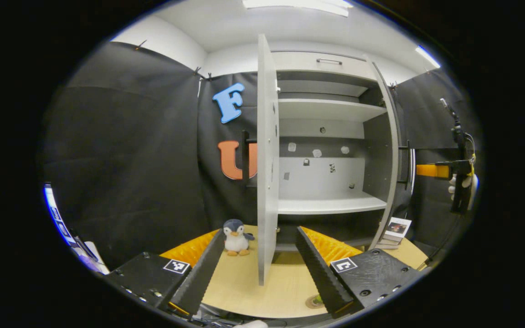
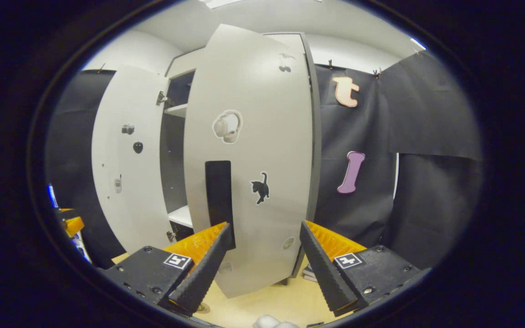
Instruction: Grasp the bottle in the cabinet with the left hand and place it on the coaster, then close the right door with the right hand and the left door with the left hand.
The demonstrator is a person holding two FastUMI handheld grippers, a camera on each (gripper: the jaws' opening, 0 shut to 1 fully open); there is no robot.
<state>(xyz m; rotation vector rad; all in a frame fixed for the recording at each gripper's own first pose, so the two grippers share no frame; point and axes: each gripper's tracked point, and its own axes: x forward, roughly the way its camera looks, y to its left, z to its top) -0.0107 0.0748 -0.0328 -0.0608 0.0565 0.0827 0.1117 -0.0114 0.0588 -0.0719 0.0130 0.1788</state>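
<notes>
My left tongs (image 1: 259, 269) gape wide, empty, before the left door's (image 1: 268, 159) edge. My right tongs (image 2: 262, 264) gape wide, empty, facing the right door (image 2: 253, 159).

toy penguin (image 1: 236, 237) left of open left door (image 1: 267, 159), books (image 1: 395, 232) beside cabinet (image 1: 331, 136)

Pale grey cabinet (image 1: 331, 136), black cat sticker (image 2: 260, 187) on its door (image 2: 249, 159), grey-and-white toy penguin (image 1: 236, 237), light wood table (image 1: 253, 287)
</notes>
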